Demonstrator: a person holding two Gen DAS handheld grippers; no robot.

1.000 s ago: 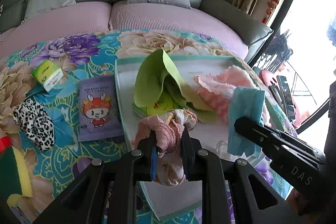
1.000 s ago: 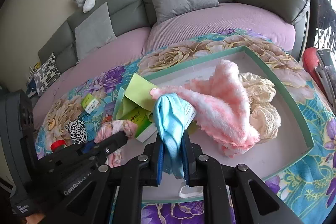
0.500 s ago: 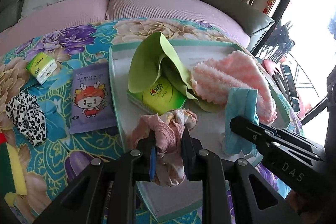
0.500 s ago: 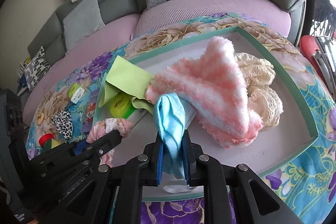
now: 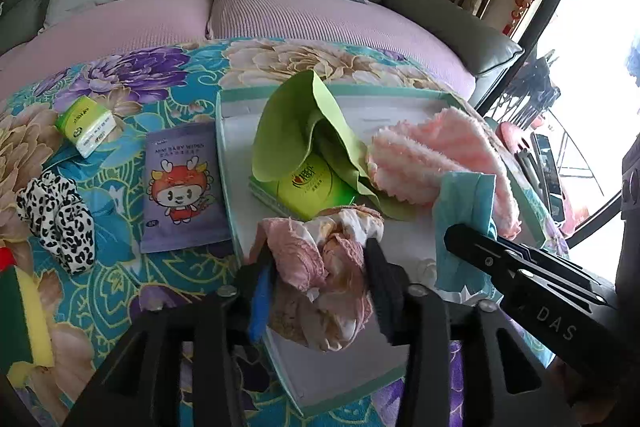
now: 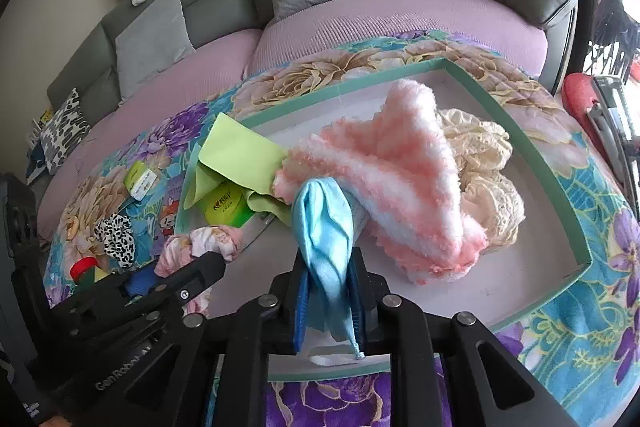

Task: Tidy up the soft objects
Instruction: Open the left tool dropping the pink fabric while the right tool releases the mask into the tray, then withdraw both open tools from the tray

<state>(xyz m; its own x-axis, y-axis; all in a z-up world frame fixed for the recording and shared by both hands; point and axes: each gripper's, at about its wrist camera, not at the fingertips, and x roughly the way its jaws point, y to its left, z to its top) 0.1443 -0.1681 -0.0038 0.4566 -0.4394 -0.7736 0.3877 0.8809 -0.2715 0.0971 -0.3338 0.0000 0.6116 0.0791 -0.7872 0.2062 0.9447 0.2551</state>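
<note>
Left gripper (image 5: pixel 320 275) fingers spread, pink floral cloth (image 5: pixel 324 259) loose between them over tray (image 5: pixel 224 147) near-left edge, right gripper (image 6: pixel 330 291) fingers clenched on blue cloth (image 6: pixel 324 227) above tray's front rim, pink fluffy towel (image 6: pixel 400 187) inside tray.

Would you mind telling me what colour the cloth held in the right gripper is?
Light blue cloth, seen best in the right wrist view.
</note>
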